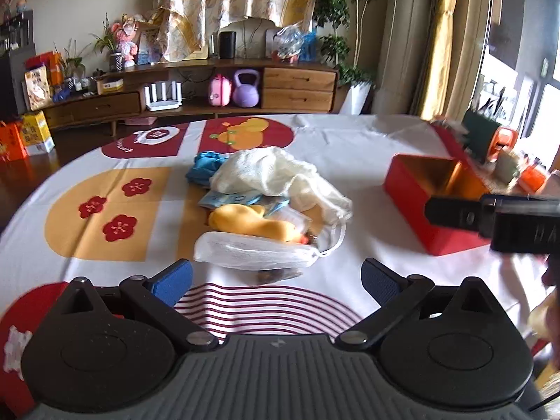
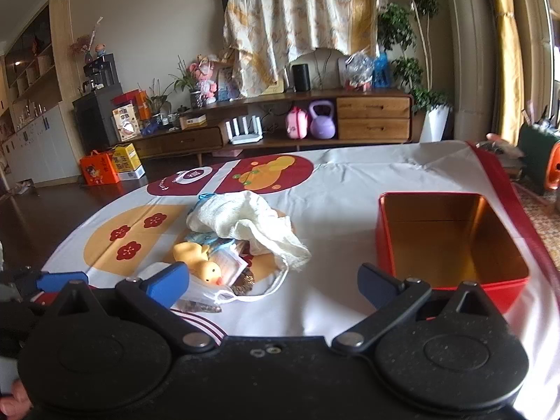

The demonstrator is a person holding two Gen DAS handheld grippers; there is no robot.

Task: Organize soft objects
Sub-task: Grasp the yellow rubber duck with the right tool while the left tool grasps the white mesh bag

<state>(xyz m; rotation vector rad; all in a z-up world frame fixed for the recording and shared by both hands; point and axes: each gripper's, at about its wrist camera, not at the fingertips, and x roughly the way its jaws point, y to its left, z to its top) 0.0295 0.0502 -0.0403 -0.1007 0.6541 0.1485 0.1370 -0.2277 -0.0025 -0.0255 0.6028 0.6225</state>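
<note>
Both grippers spread wide, nothing held: left gripper, right gripper. Pile of soft things sits mid-frame on the counter; red box waits right. Pinch the mesh pouch first, low and centred.

I am seeing a purple kettlebell sitting beside a pink case in the wooden sideboard beyond the table

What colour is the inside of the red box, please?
Golden-orange metallic inside the box; the right wrist view shows it best.
</note>
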